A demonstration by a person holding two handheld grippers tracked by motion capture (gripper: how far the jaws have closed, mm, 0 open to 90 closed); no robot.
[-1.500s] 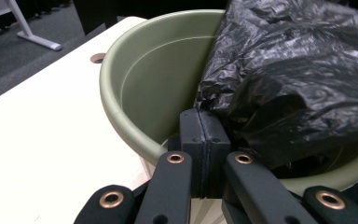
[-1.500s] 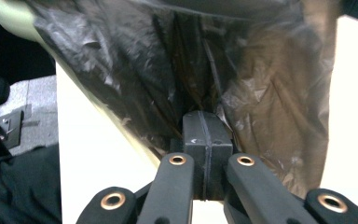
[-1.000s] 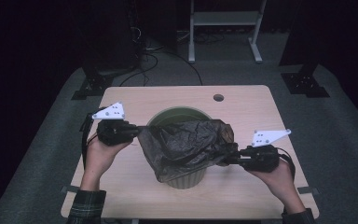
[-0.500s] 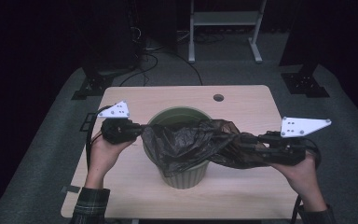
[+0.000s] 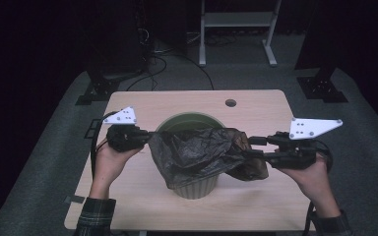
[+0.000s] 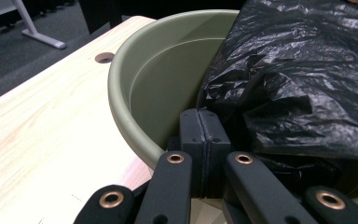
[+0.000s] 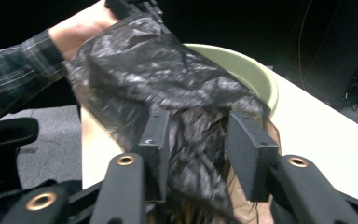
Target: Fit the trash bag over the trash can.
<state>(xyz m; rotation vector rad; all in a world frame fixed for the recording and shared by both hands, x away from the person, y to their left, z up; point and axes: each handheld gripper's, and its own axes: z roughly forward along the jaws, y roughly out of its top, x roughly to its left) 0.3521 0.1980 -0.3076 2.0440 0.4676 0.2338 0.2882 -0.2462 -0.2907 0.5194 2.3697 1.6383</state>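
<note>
Black bag (image 5: 202, 155) being fitted over green bin (image 5: 189, 184). Left gripper (image 5: 145, 136) clamped on left bag edge; right gripper (image 5: 256, 147) jaws just opening, bag between, grip unclear. Next: right edge to be stretched over rim.

You are working in a lab-style recording space. A light wooden table (image 5: 256, 105) with a cable hole (image 5: 231, 103) stands on grey carpet (image 5: 54, 162). On the far side, note loose cables (image 5: 177, 59), black stand bases (image 5: 96, 91), a white metal frame (image 5: 236, 19) and dark surroundings.

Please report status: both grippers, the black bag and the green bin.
Left gripper shut on black bag at bin rim. Right gripper jaws just been opening, bag loose between them. Bag draped across bin mouth, not fitted. Nothing in the way.
</note>
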